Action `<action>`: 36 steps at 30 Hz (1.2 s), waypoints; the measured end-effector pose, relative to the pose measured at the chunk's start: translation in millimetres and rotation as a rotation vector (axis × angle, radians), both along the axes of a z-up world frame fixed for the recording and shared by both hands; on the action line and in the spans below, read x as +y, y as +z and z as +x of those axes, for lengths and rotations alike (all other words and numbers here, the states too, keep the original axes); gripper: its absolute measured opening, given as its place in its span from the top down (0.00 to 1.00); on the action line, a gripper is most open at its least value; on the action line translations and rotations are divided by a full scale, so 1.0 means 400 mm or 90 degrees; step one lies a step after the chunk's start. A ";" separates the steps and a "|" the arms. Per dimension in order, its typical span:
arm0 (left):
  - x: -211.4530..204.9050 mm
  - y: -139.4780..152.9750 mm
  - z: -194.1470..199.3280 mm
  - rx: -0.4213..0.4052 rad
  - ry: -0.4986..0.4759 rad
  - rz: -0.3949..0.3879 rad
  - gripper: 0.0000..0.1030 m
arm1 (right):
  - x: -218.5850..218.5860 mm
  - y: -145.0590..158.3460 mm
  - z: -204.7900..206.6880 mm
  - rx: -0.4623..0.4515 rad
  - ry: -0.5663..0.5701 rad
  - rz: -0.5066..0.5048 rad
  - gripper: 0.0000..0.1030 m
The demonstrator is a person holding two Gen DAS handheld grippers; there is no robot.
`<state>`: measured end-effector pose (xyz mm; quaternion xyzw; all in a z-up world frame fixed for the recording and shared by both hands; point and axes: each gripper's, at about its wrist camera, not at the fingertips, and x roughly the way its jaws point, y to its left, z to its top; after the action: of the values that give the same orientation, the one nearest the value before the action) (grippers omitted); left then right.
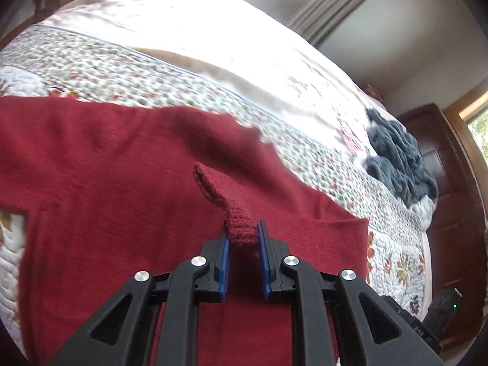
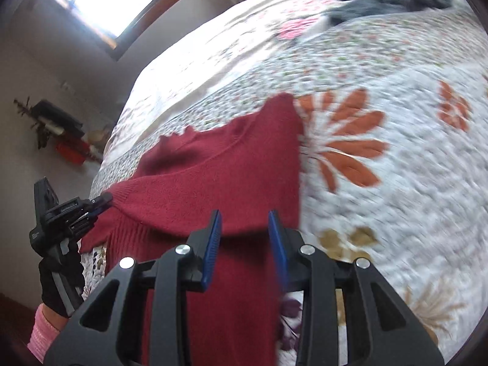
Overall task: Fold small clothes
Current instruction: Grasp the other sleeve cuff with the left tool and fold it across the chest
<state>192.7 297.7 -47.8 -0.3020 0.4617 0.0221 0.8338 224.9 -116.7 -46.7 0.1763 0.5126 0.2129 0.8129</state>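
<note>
Pinching red sweater (image 1: 122, 167) cuff, left gripper (image 1: 243, 238); right gripper (image 2: 245, 216) parted

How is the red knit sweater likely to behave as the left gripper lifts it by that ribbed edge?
The red sweater will probably drape and sag: it already lies in soft folds on the quilt. The left gripper pinches only a narrow ribbed bit, so the rest likely trails. The fuzzy knit looks grippy, so slipping seems unlikely.

Deep red knitted sweater (image 1: 122, 164), ribbed at its hem, lies across a white quilted bedspread (image 2: 396, 183) printed with orange flowers and tiny red-green sprigs. Crumpled blue-grey fleecy garment (image 1: 399, 161) beyond. Black left claw (image 1: 243, 238) shows bright blue pads (image 1: 224, 262).
</note>
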 end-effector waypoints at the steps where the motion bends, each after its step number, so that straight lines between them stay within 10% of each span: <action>1: 0.016 0.002 -0.003 -0.002 0.005 0.007 0.84 | 0.017 -0.004 0.012 0.002 0.009 -0.005 0.69; 19: 0.132 -0.178 -0.011 0.104 0.032 0.081 0.77 | 0.112 -0.177 0.079 0.094 0.036 -0.071 0.72; 24: 0.167 -0.102 -0.040 0.075 0.042 0.102 0.74 | 0.124 -0.120 0.062 0.078 0.047 -0.078 0.67; 30: 0.058 -0.019 -0.023 0.026 -0.041 0.124 0.58 | 0.187 -0.034 0.047 0.049 0.072 -0.040 0.60; 36: -0.013 -0.139 0.017 0.099 -0.072 0.125 0.58 | 0.238 -0.117 0.073 0.096 0.069 -0.095 0.60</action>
<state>199.6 292.7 -103.3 -0.1902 0.5365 0.0435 0.8210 254.2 -21.5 -93.4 0.1027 0.5952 0.2041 0.7704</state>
